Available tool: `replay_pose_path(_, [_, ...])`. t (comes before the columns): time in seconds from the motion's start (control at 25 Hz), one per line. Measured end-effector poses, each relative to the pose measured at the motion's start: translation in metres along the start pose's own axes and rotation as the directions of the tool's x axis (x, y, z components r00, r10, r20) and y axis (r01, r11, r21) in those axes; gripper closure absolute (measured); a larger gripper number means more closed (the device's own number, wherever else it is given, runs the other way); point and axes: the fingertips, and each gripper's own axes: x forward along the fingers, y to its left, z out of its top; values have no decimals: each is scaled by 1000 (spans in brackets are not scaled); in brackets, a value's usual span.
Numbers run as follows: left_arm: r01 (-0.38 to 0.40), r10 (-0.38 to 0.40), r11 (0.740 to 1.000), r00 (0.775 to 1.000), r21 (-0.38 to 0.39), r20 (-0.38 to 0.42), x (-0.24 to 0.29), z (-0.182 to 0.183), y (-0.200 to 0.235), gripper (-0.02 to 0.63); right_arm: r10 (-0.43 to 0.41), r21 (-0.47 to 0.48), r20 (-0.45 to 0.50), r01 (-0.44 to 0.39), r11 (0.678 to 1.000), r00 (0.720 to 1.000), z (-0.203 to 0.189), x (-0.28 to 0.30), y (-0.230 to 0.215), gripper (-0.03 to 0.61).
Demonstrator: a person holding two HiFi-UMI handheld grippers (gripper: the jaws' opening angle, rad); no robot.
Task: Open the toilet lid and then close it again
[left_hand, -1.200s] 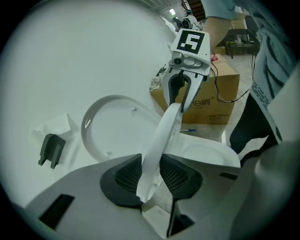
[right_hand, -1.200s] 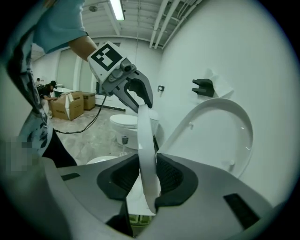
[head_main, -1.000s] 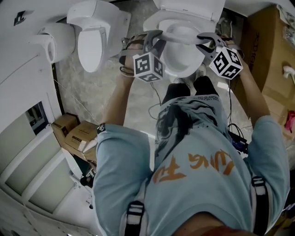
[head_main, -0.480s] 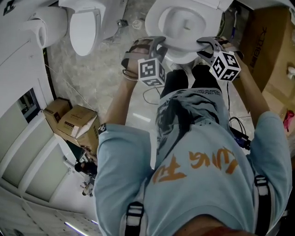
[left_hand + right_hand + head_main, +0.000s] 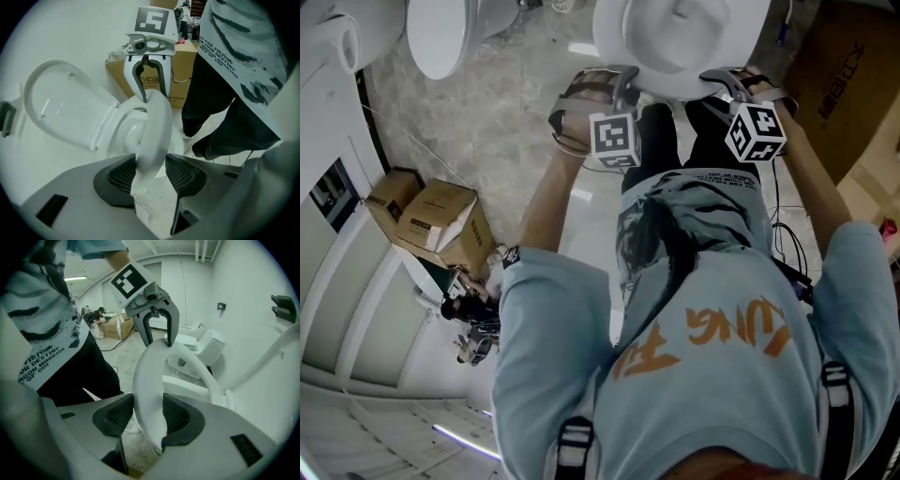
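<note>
Straddling the toilet seat [image 5: 157, 122], the left gripper [image 5: 150, 161] lays both pads against its faces, though its jaws have just been opening. The right gripper [image 5: 149, 401] clamps the same seat likewise, its jaws also just opening. The lid [image 5: 61, 103] stands raised at nine o'clock in the left gripper view. In the head view the toilet [image 5: 675, 47] sits at twelve o'clock. Print on the shirt hem [image 5: 44, 364] includes "DESTINY".
</note>
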Motion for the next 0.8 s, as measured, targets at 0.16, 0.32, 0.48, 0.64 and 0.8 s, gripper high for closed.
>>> replay_pose_path(0.16, [36, -36, 998, 999, -45, 10, 27, -11, -23, 397, 34, -62, -46, -36, 997, 998, -13, 33, 15, 357])
replay_pose_path(0.32, [42, -43, 997, 999, -59, -11, 56, -23, -49, 394, 36, -91, -75, -43, 995, 997, -26, 62, 29, 353])
replay_pose_path(0.48, [51, -53, 997, 998, -59, -35, 80, -34, -67, 391, 40, -102, -96, -49, 994, 995, -38, 89, 43, 350])
replay_pose_path(0.64, [94, -98, 987, 995, -133, -21, 108, -37, -81, 390, 53, -116, -110, -65, 991, 993, -56, 119, 48, 351])
replay_pose_path(0.8, [105, -111, 979, 994, -177, -23, 139, -42, -96, 390, 46, -129, -133, -64, 990, 990, -75, 144, 57, 351])
